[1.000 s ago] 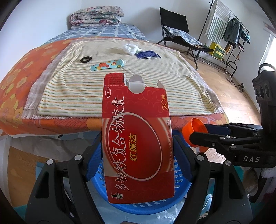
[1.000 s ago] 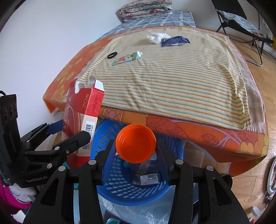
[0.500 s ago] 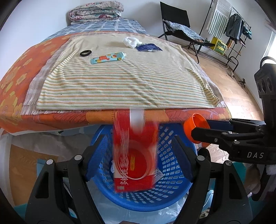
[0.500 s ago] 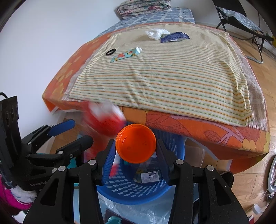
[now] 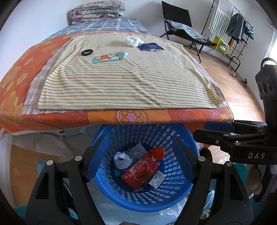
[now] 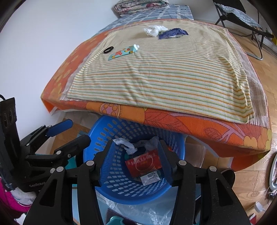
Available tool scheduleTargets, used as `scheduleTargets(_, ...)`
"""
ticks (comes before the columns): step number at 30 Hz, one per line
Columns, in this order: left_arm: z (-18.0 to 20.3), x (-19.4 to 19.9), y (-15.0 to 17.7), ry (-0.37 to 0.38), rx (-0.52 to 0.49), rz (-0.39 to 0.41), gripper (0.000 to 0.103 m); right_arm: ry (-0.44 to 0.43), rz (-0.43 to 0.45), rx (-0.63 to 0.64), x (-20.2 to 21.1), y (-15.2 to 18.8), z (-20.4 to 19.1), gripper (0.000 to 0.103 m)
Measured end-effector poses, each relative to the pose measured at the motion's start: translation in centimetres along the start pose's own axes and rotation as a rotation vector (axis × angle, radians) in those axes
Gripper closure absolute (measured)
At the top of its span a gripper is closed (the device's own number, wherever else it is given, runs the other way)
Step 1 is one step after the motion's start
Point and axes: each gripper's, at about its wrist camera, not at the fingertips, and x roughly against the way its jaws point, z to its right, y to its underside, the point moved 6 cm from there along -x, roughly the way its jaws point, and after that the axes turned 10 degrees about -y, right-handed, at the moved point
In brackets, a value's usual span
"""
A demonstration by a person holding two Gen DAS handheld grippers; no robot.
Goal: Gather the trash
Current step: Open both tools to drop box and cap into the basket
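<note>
Both grippers tilted down over the blue basket point(image 5: 173, 197), side by side. Left gripper point(image 5: 141, 156) wide open, nothing between its jaws. Right gripper point(image 6: 136, 160) with jaws opening, also empty, pads clear of everything. Inside the basket, seen between the fingers: one red box point(image 5: 139, 174) lying flat on its side, one orange cap point(image 5: 157, 152) just beside the box's upper corner in the left view, one small white packet point(image 5: 156, 180) under the box's lower edge, and crumpled pale tissue point(image 5: 122, 158), two or three wads, hard to count exactly. Basket standing on the floor, partly tucked under the near edge of the bed point(image 5: 13, 69). Beyond, on the striped cloth point(image 5: 121, 83) spread over the orange cover, four things left: one black ring point(image 5: 87, 52), one teal tube point(image 5: 110, 57) just beside the ring, then farther back one white wad point(image 5: 132, 41) and one dark blue wrapper point(image 5: 150, 47) touching or nearly touching it. At the far end, one folded quilt point(image 5: 97, 9) against the wall. To the right, one black chair point(image 5: 180, 29) and one clothes rack point(image 5: 232, 29).
</note>
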Motion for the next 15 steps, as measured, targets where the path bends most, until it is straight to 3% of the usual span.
scheduleTargets(15,-0.37,-0.34,-0.26,-0.001,0.014,-0.015,0.024,-0.008,0.032,-0.006,0.65,-0.69,-0.22,0.053)
